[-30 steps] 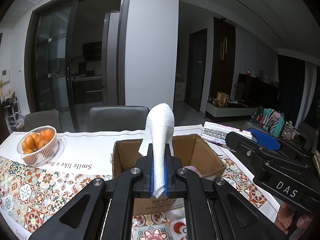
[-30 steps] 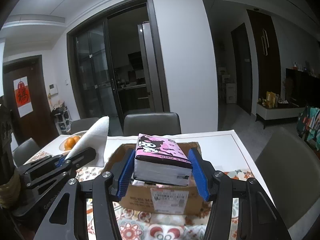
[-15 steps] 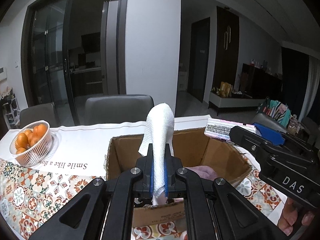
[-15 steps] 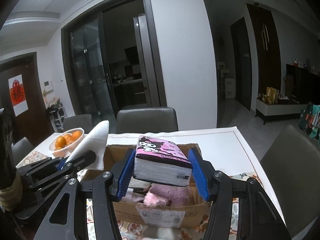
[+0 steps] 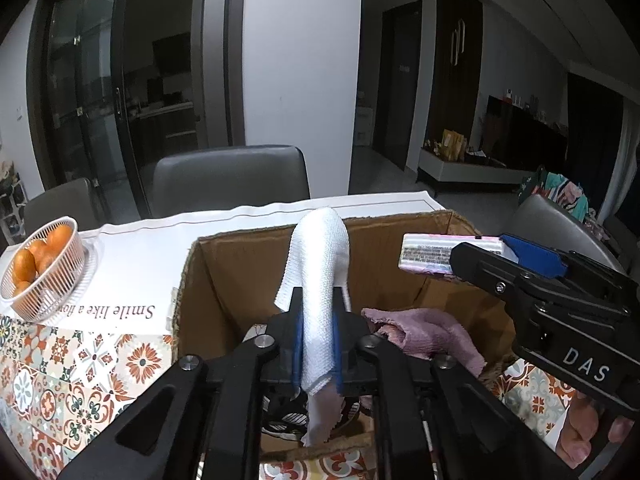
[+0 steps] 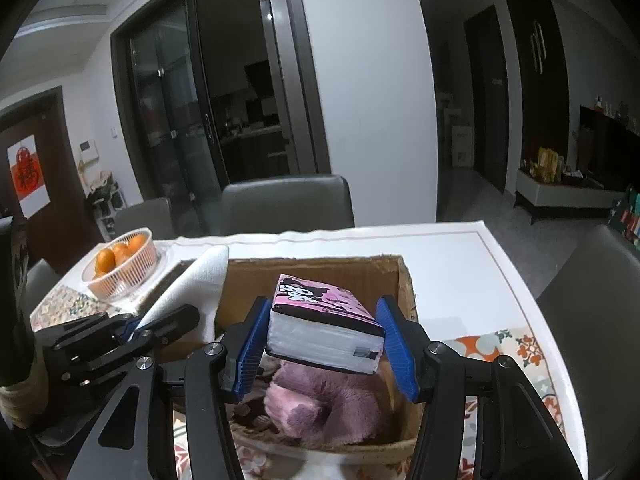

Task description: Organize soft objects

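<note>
My left gripper (image 5: 317,344) is shut on a folded white cloth (image 5: 320,280) and holds it over the near left part of an open cardboard box (image 5: 240,264). My right gripper (image 6: 324,340) is shut on a pink tissue pack (image 6: 320,316) with a cartoon print, held above the box (image 6: 404,280). A mauve plush towel (image 6: 320,404) lies inside the box under the pack; it also shows in the left wrist view (image 5: 424,332). The left gripper (image 6: 132,328) with its white cloth (image 6: 188,292) shows at the box's left edge in the right wrist view.
A white basket of oranges (image 5: 40,268) stands at the left of the table (image 5: 120,264). The table has a white cover and a patterned tile mat (image 5: 72,376). Grey chairs (image 5: 228,180) stand behind the table and one (image 6: 592,308) at its right.
Both grippers moved forward and down over the box with their loads. The box interior and the mauve towel have come into view.
</note>
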The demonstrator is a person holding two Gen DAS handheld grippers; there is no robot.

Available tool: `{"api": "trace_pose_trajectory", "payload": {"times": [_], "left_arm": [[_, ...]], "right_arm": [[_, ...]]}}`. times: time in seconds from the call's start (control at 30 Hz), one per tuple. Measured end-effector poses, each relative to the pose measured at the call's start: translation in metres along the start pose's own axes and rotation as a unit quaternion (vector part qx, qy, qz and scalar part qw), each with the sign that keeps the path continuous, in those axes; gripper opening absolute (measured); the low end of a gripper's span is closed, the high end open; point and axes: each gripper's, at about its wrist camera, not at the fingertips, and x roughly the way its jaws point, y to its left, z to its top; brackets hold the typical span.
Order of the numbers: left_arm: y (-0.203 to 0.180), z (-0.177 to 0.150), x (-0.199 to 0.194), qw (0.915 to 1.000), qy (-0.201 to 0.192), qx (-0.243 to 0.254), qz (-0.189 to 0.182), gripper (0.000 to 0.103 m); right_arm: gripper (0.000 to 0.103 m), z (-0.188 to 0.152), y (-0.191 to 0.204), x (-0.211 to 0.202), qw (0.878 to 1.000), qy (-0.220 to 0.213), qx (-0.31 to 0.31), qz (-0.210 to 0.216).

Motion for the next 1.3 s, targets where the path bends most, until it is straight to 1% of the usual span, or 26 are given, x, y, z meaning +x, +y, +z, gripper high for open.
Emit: {"api": "trace_pose_trajectory", "payload": {"times": [0.07, 0.13, 0.17, 0.23, 0.3, 0.37, 0.43, 0.47, 0.6, 0.73, 0.8, 0.93, 1.0, 1.17, 1.3], "left_arm": [[0.0, -0.001, 0.002, 1.0, 0.004, -0.002, 0.001, 0.035], [0.001, -0.001, 0.001, 1.0, 0.001, -0.003, 0.005, 0.039], [0.0, -0.002, 0.0, 1.0, 0.0, -0.003, 0.008, 0.044], [0.001, -0.001, -0.002, 0.9999, -0.001, -0.003, 0.014, 0.05], [0.002, -0.001, -0.009, 0.9997, -0.008, -0.005, 0.022, 0.051], [0.002, -0.002, -0.018, 0.9992, -0.015, -0.007, 0.036, 0.057], [0.001, -0.004, -0.029, 0.9984, -0.025, -0.005, 0.05, 0.061], [0.0, -0.005, -0.034, 0.9981, -0.029, -0.003, 0.054, 0.063], [-0.001, -0.009, -0.057, 0.997, -0.044, -0.005, 0.063, 0.067], [-0.003, -0.014, -0.085, 0.9955, -0.062, -0.011, 0.07, 0.073], [-0.006, -0.017, -0.1, 0.9942, -0.073, -0.014, 0.077, 0.075], [-0.01, -0.026, -0.128, 0.9915, -0.09, -0.014, 0.093, 0.081], [-0.012, -0.031, -0.142, 0.9903, -0.097, -0.016, 0.098, 0.082], [-0.02, -0.042, -0.175, 0.9876, -0.111, -0.016, 0.109, 0.092], [-0.025, -0.051, -0.198, 0.9855, -0.12, -0.013, 0.119, 0.096]], "right_arm": [[0.056, 0.0, -0.002, 0.006, 1.0, 0.01, 0.003, 0.002], [0.057, 0.0, -0.004, 0.01, 1.0, 0.017, 0.006, 0.003], [0.058, 0.0, -0.004, 0.011, 1.0, 0.018, 0.007, 0.003], [0.06, -0.001, -0.006, 0.011, 1.0, 0.019, 0.01, 0.0], [0.062, -0.001, -0.007, 0.009, 1.0, 0.017, 0.013, -0.003], [0.062, -0.001, -0.005, 0.004, 1.0, 0.014, 0.014, -0.012], [0.062, -0.003, -0.004, -0.005, 1.0, 0.011, 0.013, -0.02], [0.062, -0.004, -0.004, -0.008, 1.0, 0.011, 0.012, -0.022], [0.062, -0.008, 0.0, -0.027, 1.0, 0.004, 0.009, -0.028], [0.063, -0.011, 0.004, -0.053, 0.999, -0.005, 0.007, -0.033], [0.068, -0.014, 0.008, -0.067, 0.999, -0.014, 0.003, -0.041], [0.069, -0.021, 0.016, -0.097, 0.998, -0.03, -0.007, -0.054], [0.072, -0.025, 0.018, -0.111, 0.998, -0.034, -0.007, -0.061], [0.073, -0.035, 0.023, -0.142, 0.997, -0.038, -0.002, -0.065], [0.074, -0.046, 0.027, -0.165, 0.997, -0.041, -0.002, -0.068]]}}
